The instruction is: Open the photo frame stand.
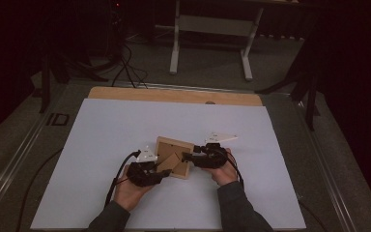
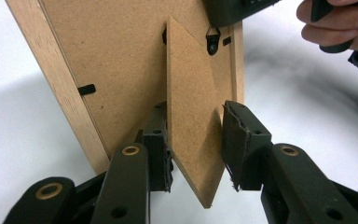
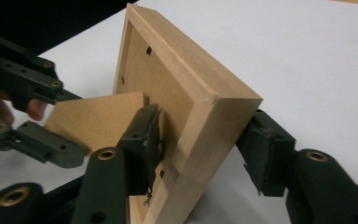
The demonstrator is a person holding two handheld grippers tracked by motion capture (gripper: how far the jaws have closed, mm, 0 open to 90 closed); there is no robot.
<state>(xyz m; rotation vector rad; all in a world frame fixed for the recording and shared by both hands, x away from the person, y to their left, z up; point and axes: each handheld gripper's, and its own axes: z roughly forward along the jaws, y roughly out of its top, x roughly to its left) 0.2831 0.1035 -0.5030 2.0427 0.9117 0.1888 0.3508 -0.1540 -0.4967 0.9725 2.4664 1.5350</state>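
Observation:
A light wooden picture frame [image 1: 170, 146] [image 2: 112, 56] [image 3: 186, 79] sits back side up, tilted, on the white sheet. Its brown hardboard stand flap [image 1: 172, 163] [image 2: 191, 116] [image 3: 93, 121] is swung out from the back. My left gripper [image 1: 165, 173] [image 2: 196, 149] [image 3: 81, 126] is open, its jaws straddling the flap's free end. One pad [image 2: 161, 149] touches the flap. My right gripper [image 1: 187, 156] [image 3: 200, 144] is shut on the frame's corner rail, one pad [image 3: 144, 135] on the back and the other on the front side.
The white sheet [image 1: 125, 125] covers a wooden tabletop [image 1: 174, 94] whose far edge shows. Beyond the table lie grey floor, black cables [image 1: 125, 67] and a white-legged stand [image 1: 212, 29]. A cable from the left gripper trails to the lower left.

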